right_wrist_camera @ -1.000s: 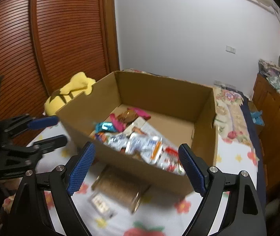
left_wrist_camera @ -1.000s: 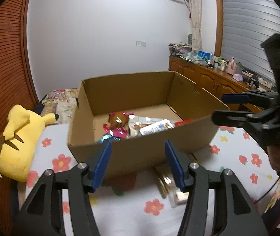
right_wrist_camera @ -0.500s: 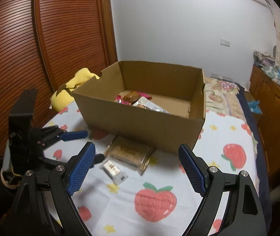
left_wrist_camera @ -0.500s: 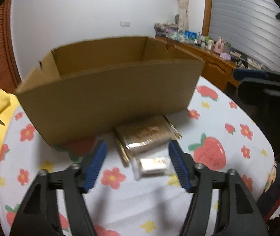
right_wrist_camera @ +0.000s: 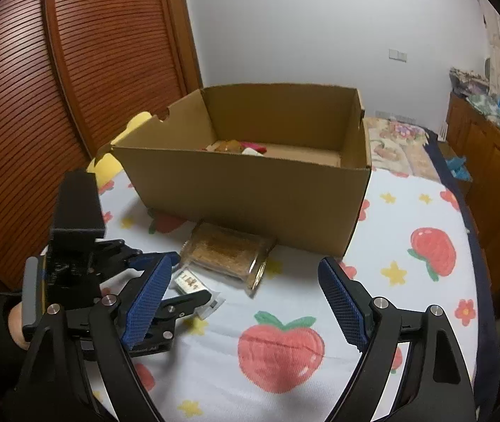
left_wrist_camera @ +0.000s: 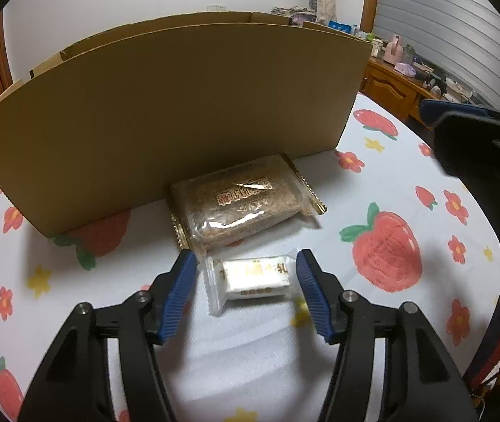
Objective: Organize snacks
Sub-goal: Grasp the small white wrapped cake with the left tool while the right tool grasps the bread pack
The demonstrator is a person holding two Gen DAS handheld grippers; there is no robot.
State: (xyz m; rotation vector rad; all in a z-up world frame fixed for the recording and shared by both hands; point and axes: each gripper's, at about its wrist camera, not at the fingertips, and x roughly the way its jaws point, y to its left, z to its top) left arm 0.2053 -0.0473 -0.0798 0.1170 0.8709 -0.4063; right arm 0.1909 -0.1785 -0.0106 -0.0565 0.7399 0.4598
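While the left gripper point(left_wrist_camera: 244, 274) sits low over the sheet point(left_wrist_camera: 372, 183), its two blue-padded fingers point(left_wrist_camera: 176, 292) are spread wide on either side of a small white candy packet point(left_wrist_camera: 250, 277), not touching it as far as I can tell. So the jaws are apart with the packet lying flat right between them. Just behind the packet, almost touching it, is a bigger clear pack of something brown and crumbly point(left_wrist_camera: 239, 200) with gold crimped ends, and that one lies right up against the front wall of the cardboard box point(left_wrist_camera: 165, 112).

From the right wrist view you get the wider layout: the box point(right_wrist_camera: 250, 190) stands on the strawberry-and-flower sheet point(right_wrist_camera: 408, 218), open on top, and you can just see a few snacks point(right_wrist_camera: 239, 147) poking above the near wall inside it. The brown pack point(right_wrist_camera: 225, 253) lies at the foot of the box, and the white packet point(right_wrist_camera: 190, 283) is beside it with the left gripper point(right_wrist_camera: 179, 281) around it. The right gripper point(right_wrist_camera: 246, 302) is held back nearer the camera, fingers point(right_wrist_camera: 343, 307) spread wide with nothing between them but sheet.

A yellow plush toy point(right_wrist_camera: 109, 161) peeks out past the left side of the box, next to the slatted wooden door point(right_wrist_camera: 56, 88).
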